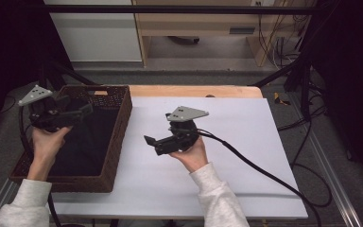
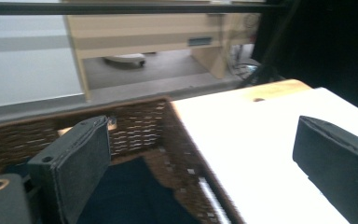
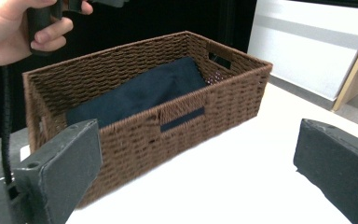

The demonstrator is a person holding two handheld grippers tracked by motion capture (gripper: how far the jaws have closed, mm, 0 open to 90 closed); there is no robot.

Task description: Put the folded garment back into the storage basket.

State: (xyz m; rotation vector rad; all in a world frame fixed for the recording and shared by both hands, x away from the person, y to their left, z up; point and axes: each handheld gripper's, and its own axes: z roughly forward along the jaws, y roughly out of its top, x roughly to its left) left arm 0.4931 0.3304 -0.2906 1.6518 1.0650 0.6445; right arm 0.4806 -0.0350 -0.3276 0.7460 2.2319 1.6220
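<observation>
A brown wicker basket stands at the table's left end, with a folded dark navy cloth lying flat inside it. My left gripper hovers over the basket's far left part, open and empty. Its view looks across the basket's far corner and the cloth, and the left gripper has its jaws wide apart. My right gripper is held above the white tabletop just right of the basket, pointing at it. The right gripper is open, facing the basket's side wall and the cloth.
The right gripper's black cable trails across the tabletop to the right. A hand gripping the left gripper's handle appears beyond the basket. A wooden strip edges the table's far side, with a cabinet and loose wires on the floor behind.
</observation>
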